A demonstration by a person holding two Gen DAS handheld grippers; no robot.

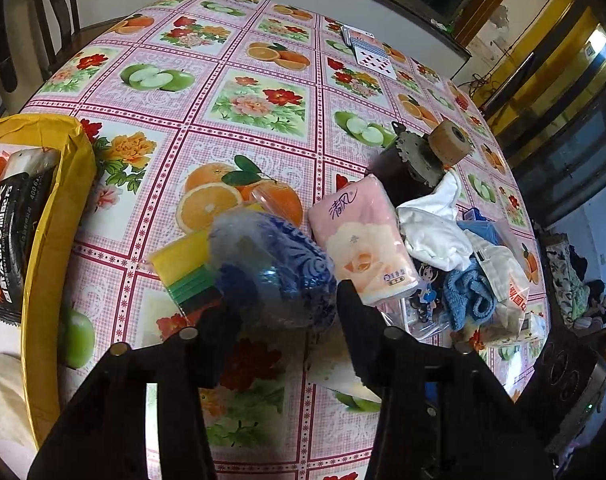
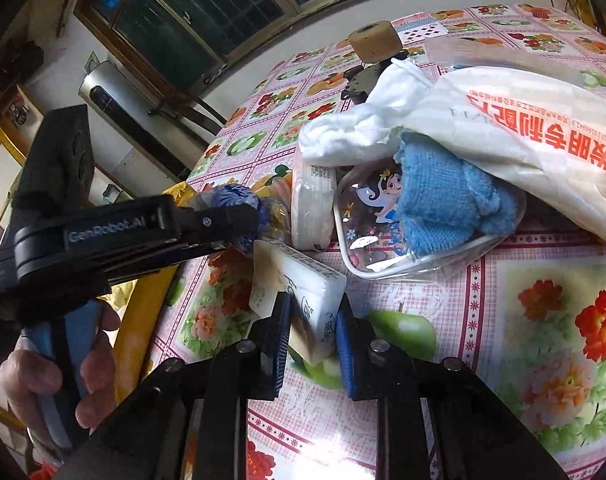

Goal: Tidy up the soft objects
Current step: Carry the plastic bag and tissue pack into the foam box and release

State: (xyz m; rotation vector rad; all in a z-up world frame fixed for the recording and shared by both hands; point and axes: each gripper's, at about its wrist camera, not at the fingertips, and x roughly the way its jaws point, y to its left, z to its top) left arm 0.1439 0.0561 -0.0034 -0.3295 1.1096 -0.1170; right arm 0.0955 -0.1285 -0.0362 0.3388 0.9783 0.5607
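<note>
My left gripper (image 1: 281, 312) clamps the blue bath pouf (image 1: 271, 268) above the tablecloth (image 1: 243, 96); my right gripper (image 2: 313, 336) pinches a white tissue pack (image 2: 303, 292) (pink tissue pack (image 1: 363, 240) beside).

Tissue pack (image 1: 365, 240) on the worktop (image 1: 263, 104), wrapped ball (image 1: 271, 268) just left of it, box (image 1: 51, 216) far left, cloth heap (image 1: 443, 236) right, playing cards (image 1: 369, 50) well behind

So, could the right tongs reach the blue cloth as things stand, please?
Probably not yet: the right tongs grip a white tissue pack. The blue cloth itself lies exposed just ahead, on the clear pouch.
</note>
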